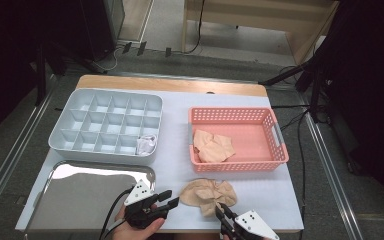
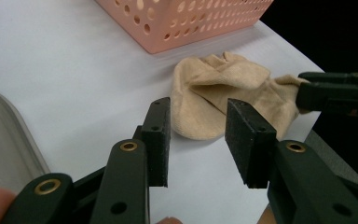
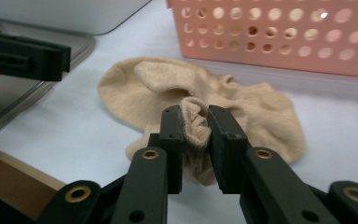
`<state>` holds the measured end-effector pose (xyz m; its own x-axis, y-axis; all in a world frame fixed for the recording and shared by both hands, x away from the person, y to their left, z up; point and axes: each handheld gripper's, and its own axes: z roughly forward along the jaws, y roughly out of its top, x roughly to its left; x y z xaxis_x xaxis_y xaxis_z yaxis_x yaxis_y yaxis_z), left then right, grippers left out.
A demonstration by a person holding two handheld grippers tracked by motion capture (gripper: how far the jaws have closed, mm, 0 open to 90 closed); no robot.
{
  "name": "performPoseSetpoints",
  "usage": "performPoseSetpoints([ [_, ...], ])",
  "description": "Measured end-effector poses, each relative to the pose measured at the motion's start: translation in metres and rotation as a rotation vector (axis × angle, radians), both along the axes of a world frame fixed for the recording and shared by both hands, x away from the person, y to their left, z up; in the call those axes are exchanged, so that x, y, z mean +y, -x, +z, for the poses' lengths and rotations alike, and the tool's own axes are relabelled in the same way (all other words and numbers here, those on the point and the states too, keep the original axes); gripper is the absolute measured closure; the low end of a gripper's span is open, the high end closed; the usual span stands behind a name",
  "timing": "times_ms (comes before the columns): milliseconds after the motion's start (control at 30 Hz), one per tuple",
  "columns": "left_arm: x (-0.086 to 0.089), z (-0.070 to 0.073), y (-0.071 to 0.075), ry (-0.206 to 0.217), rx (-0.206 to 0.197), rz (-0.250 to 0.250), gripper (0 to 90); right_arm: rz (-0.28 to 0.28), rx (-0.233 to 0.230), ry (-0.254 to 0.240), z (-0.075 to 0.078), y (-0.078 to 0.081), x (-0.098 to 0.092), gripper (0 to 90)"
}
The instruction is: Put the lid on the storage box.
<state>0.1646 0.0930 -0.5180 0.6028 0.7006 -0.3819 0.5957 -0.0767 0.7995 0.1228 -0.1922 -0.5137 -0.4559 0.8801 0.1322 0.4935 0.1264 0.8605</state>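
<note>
Beige sock (image 1: 208, 195) lies flat but crumpled on the white table cover (image 1: 172, 150), at the near edge, just in front of the pink basket (image 1: 275, 150). Right gripper (image 3: 196, 122) pinches a bunched fold of the sock's near edge, pads pressing the fabric on both sides. Left gripper (image 2: 198, 133) hovers just left of the sock, jaws parted, nothing between them, pads clear of the cloth. Second beige sock (image 1: 212, 146) rests inside the basket. Metal tray (image 1: 87, 192) at near left; grey divided organizer (image 1: 105, 122) behind it.
</note>
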Motion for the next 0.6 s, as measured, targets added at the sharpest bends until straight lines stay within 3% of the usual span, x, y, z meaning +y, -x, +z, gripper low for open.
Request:
performPoseSetpoints([
  [67,-0.003,0.001,0.000,-0.008,-0.007,-0.006,62.0,-0.016,0.011,-0.031,0.000,-0.001,-0.007,70.7],
  [200,-0.011,0.002,0.000,-0.024,0.004,-0.010,63.4,-0.044,0.043,-0.032,-0.003,-0.001,-0.012,64.5],
  [267,-0.017,0.003,0.001,-0.039,0.000,-0.012,65.2,-0.056,0.030,-0.029,-0.003,0.001,-0.013,60.6],
  [367,-0.026,0.003,0.002,-0.055,-0.016,-0.018,65.1,-0.073,0.021,-0.058,-0.001,0.005,-0.016,59.6],
  [600,-0.051,0.001,-0.002,-0.090,-0.057,-0.031,59.4,-0.128,0.059,-0.126,-0.006,0.015,-0.021,52.6],
])
